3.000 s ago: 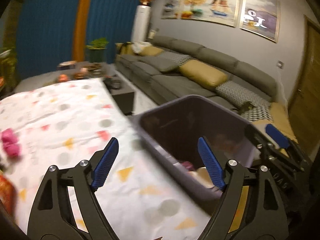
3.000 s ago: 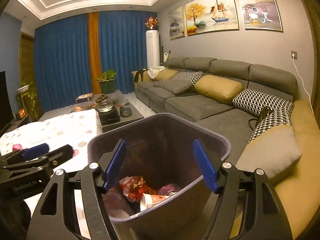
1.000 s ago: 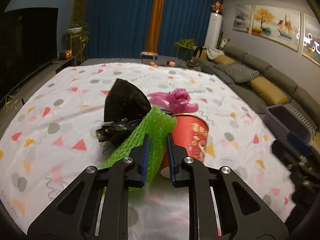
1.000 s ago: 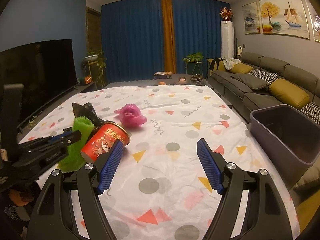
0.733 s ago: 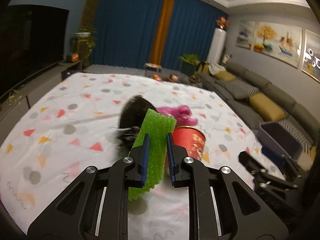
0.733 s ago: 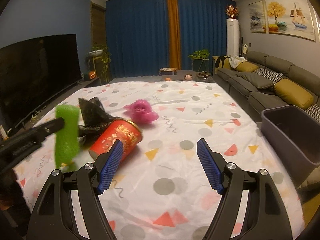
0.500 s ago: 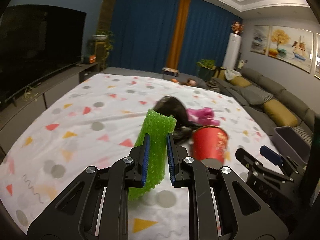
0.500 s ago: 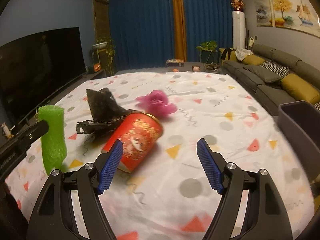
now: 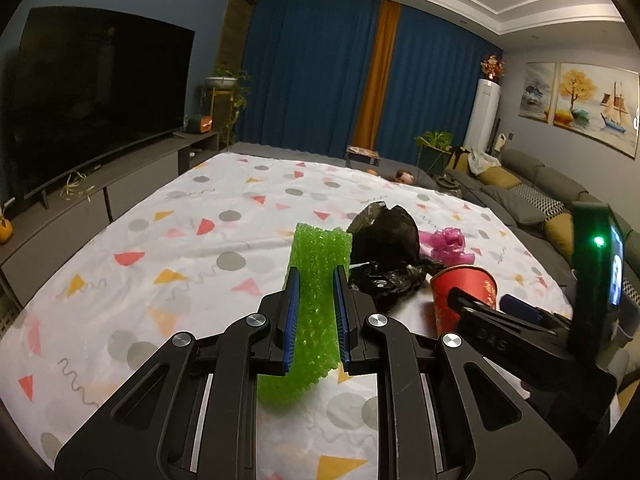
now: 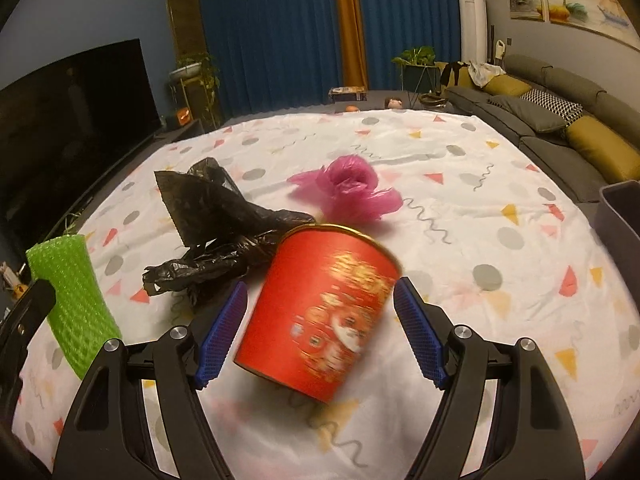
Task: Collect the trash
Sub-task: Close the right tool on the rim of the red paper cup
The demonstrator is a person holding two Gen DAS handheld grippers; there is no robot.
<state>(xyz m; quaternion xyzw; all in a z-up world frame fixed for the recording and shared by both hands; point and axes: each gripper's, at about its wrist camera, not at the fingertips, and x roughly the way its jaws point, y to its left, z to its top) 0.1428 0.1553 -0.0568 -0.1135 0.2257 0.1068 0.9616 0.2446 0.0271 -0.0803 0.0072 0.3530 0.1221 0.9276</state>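
My left gripper (image 9: 316, 316) is shut on a green foam sleeve (image 9: 314, 280) and holds it above the patterned tablecloth (image 9: 192, 256); the sleeve also shows at the left of the right wrist view (image 10: 72, 300). My right gripper (image 10: 320, 332) is open, its fingers on either side of a red paper cup (image 10: 324, 312) lying on the cloth. A crumpled black plastic bag (image 10: 216, 232) and a pink plastic bag (image 10: 352, 192) lie just beyond the cup. In the left wrist view the cup (image 9: 464, 296) sits behind the right gripper's finger.
A dark grey bin (image 10: 620, 216) stands off the table's right edge. A grey sofa (image 10: 560, 128) runs along the right wall. A TV (image 9: 92, 96) on a low cabinet stands to the left. Plants and curtains are at the far end.
My right gripper has moved in over the table until its open fingers straddle the red cup. My left gripper has kept hold of the green sleeve and drifted left and back.
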